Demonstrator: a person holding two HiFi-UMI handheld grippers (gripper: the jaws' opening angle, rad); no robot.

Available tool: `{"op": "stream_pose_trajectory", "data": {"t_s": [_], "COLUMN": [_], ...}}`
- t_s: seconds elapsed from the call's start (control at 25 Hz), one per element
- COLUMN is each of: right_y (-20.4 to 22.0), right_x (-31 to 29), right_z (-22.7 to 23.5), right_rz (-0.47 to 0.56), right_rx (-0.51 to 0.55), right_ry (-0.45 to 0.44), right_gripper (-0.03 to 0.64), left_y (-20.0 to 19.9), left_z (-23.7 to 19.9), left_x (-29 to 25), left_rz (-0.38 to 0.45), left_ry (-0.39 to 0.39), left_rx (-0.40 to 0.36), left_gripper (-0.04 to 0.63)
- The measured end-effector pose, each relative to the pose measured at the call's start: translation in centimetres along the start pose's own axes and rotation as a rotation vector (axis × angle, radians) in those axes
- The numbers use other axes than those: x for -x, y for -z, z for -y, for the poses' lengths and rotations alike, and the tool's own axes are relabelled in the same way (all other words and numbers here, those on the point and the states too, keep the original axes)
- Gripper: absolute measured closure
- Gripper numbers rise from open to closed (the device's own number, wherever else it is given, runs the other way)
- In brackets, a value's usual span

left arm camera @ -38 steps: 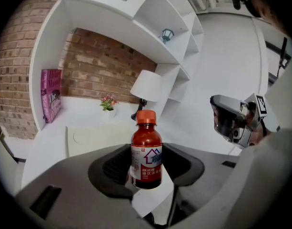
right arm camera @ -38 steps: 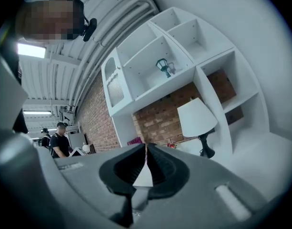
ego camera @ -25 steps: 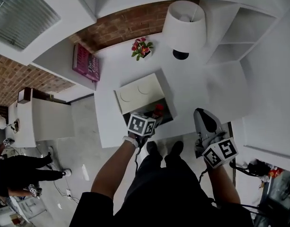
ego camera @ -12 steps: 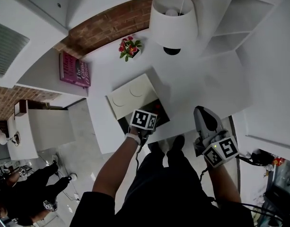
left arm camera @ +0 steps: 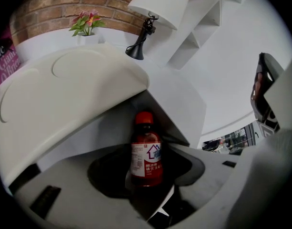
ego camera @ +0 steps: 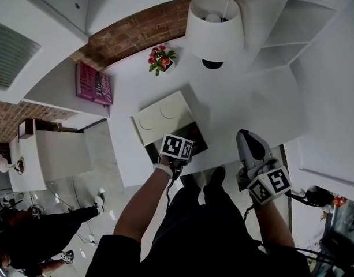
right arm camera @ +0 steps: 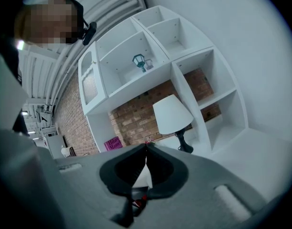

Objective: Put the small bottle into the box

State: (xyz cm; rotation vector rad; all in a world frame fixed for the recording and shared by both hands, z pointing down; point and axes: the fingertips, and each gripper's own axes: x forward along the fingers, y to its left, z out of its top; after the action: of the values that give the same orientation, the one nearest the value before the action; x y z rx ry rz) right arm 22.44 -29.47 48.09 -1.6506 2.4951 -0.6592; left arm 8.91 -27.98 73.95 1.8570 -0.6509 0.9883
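Note:
The small bottle (left arm camera: 146, 151), dark red with a red cap and a white label, stands upright between the jaws of my left gripper (ego camera: 178, 149), which is shut on it. It sits in the opening of the white box (left arm camera: 176, 109), under the raised lid (left arm camera: 74, 89). In the head view the marker cube hides the bottle, and the gripper is at the dark box opening (ego camera: 195, 144), in front of the lid (ego camera: 165, 115). My right gripper (ego camera: 247, 137) is off to the right near the table's front edge, shut and holding nothing, its jaws meeting tip to tip (right arm camera: 146, 151).
At the back of the white table (ego camera: 246, 108) stand a lamp with a white shade (ego camera: 214, 27) and a small pot of flowers (ego camera: 160, 58). A pink book (ego camera: 94, 84) leans at the left. White shelves (ego camera: 292, 22) rise at the right. A person (ego camera: 32, 241) stands on the floor, lower left.
The left gripper has moved slightly forward into the box opening; the red cap seen beside its cube a second ago is now hidden. The right gripper has stayed put.

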Motion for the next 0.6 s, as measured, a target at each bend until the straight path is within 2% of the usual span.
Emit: {"op": "stream_pose_trajectory", "data": {"t_s": [0.16, 0.28, 0.36, 0.6], "right_y": [-0.2, -0.5, -0.9, -2.0], "right_x": [0.0, 0.2, 0.4, 0.9], "right_z": [-0.6, -1.2, -1.8, -3.5], "right_rz": [-0.001, 0.005, 0.014, 0.024], "right_rx": [0.007, 0.022, 0.035, 0.092], "right_ry": [-0.013, -0.026, -0.034, -0.031], "right_gripper": [0.614, 0.612, 0.612, 0.614], "left_y": [0.2, -0.1, -1.1, -5.3], "left_z": [0.0, -0.2, 0.0, 2.4], "left_x": [0.7, 1.9, 3.9, 12.8], "left_rz": [0.019, 0.064, 0.141, 0.447], "left_ry": [-0.004, -0.042, -0.092, -0.225], "left_rx": [0.012, -0.009, -0.059, -0.219], "left_gripper": [0.388, 0.388, 0.388, 0.388]}}
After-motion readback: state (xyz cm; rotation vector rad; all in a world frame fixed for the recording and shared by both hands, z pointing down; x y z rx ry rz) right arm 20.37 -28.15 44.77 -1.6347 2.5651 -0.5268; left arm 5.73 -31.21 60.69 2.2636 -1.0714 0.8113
